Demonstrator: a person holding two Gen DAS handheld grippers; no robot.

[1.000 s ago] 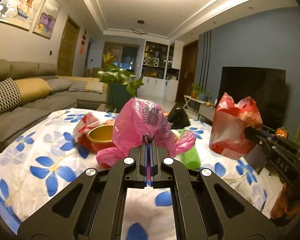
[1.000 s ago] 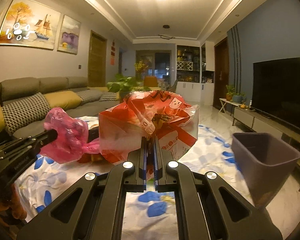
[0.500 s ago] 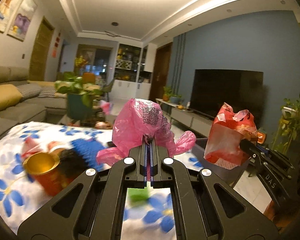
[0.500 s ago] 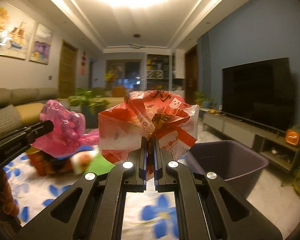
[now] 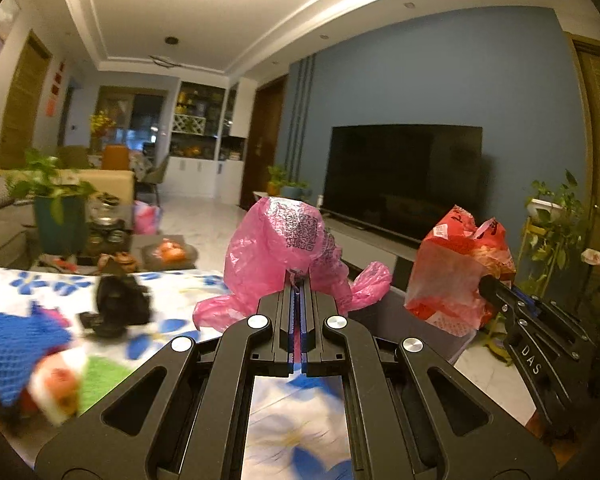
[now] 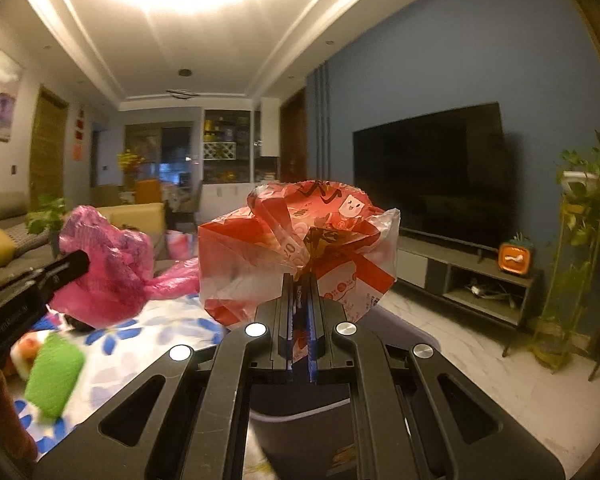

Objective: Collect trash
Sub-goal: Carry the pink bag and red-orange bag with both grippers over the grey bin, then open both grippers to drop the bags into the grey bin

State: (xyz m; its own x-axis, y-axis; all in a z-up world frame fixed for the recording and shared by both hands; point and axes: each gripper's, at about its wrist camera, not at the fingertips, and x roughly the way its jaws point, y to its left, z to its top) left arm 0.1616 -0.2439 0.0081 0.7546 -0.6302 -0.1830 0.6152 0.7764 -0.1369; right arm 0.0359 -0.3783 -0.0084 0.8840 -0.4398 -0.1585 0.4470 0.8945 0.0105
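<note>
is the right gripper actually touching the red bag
Touching. The right wrist view shows the right gripper with its jaws shut on a fold of the red plastic bag, which hangs lifted above the grey bin.

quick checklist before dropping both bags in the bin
1. Left gripper shut on pink bag: ok.
2. Right gripper shut on red bag: ok.
3. Red bag over the grey bin: ok, the bin's opening sits right below it.
4. Pink bag over the bin: not ok, it hangs over the floral tablecloth at the bin's side.
5. Bin has room: cannot tell, the inside is mostly hidden.
6. Bags clear of each other: ok, apart.
</note>
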